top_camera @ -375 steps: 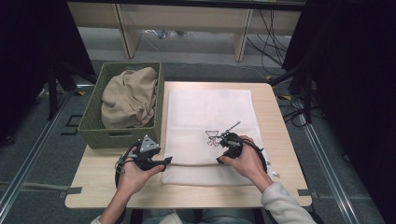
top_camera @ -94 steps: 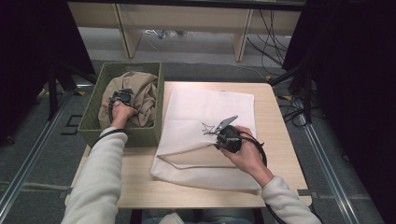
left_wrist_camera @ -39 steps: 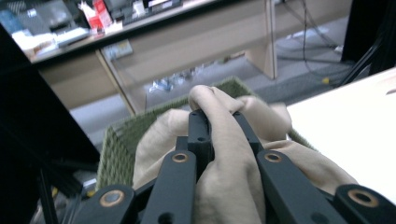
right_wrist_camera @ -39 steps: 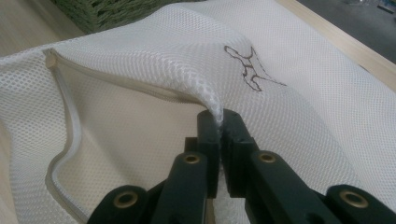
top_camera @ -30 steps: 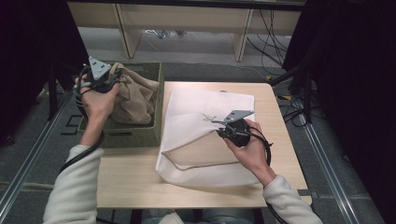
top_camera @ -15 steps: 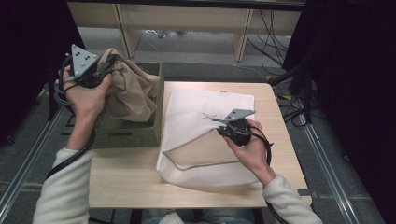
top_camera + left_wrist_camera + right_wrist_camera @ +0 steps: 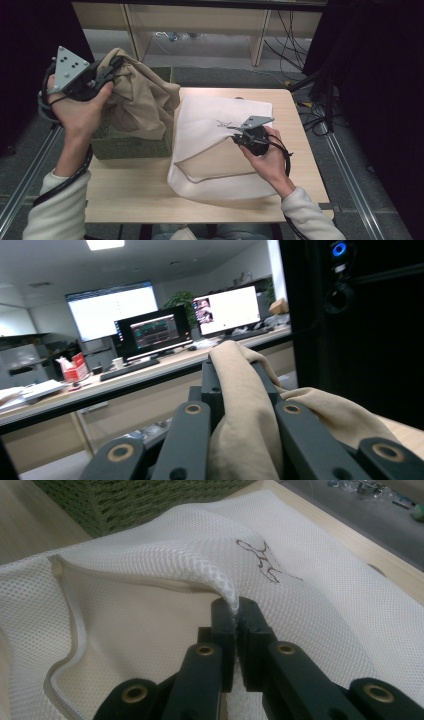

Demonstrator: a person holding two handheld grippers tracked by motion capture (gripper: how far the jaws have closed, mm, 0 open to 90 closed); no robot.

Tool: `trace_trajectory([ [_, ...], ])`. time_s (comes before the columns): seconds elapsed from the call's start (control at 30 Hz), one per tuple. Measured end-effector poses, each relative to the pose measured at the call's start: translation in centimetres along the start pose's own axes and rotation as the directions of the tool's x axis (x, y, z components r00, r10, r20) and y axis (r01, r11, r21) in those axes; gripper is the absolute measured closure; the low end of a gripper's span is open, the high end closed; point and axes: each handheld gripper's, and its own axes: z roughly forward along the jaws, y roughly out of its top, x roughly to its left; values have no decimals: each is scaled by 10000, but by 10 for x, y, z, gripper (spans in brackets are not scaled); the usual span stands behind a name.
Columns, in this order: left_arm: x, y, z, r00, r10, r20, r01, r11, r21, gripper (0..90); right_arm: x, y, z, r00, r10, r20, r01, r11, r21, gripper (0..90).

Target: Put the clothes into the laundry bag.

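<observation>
The tabletop [image 7: 140,192] lies under both your hands. On it the white mesh bag [image 7: 210,125] spreads out below and ahead of your right tool [image 7: 235,134], which is clamped on the bag's upper layer [image 7: 220,587] and holds it raised so the mouth gapes. The green woven basket [image 7: 130,147] sits just beside the bag, below your left tool [image 7: 117,62]. That tool is clamped on the beige cloth [image 7: 145,100], which hangs from it over the basket.
</observation>
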Motion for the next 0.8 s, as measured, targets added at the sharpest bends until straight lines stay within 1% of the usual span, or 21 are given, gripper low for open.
trace_trajectory([
  [0.03,-2,2,-3,10000,21,85,-21,10000,22,817,0,0,0,10000,-96,2,96,9999,-41,881],
  [0.07,-3,4,-7,9998,-54,174,54,10000,11,817,0,0,-1,10000,38,-25,-38,10000,-5,880],
  [0.1,-5,6,-10,9996,-121,251,121,9999,6,817,-1,0,-1,9999,-80,96,80,10000,-54,880],
  [0.17,-10,10,-18,9991,-139,398,139,9999,20,817,-1,0,-1,9999,-81,84,81,10000,-36,881],
  [0.23,-15,12,-26,9977,-195,657,193,9998,37,817,-1,0,-2,9999,-90,125,91,9999,-93,881],
  [0.37,-24,16,-40,9917,-382,1230,385,9993,2,817,-1,1,-2,9999,-134,50,134,9998,-139,881],
  [0.4,-24,16,-40,9917,-382,1230,385,9993,2,817,0,1,-3,9999,-36,98,38,9998,-175,881],
  [0.43,-28,18,-47,9877,-457,1496,468,9989,-41,817,0,1,-3,9999,19,127,-17,9999,-163,881],
  [0.47,-28,18,-47,9877,-457,1496,468,9989,-41,817,0,1,-3,9999,19,127,-17,9999,-163,881],
  [0.5,-30,19,-51,9859,-420,1621,434,9990,-52,817,-1,2,-3,9998,-169,111,172,9995,-249,881],
  [0.53,-34,20,-55,9810,-492,1878,510,9987,-45,817,-1,2,-3,9998,-122,127,125,9996,-247,881],
  [0.6,-40,21,-59,9754,-517,2144,535,9986,-25,817,0,3,-2,9999,-67,150,72,9995,-301,881],
  [0.63,-40,21,-59,9754,-517,2144,535,9986,-25,817,0,3,-2,9999,-67,150,72,9995,-301,881],
  [0.67,-45,22,-62,9673,-583,2467,608,9982,-23,817,1,3,-4,10000,36,93,-34,9998,-191,881],
  [0.7,-47,24,-64,9620,-560,2671,578,9983,13,817,2,3,-4,10000,49,85,-47,9998,-178,881],
  [0.77,-52,25,-66,9419,-793,3264,787,9968,151,816,2,4,-4,9999,123,98,-120,9997,-219,882],
  [0.8,-52,25,-66,9419,-793,3264,787,9968,151,816,2,4,-4,9999,123,98,-120,9997,-219,882],
])
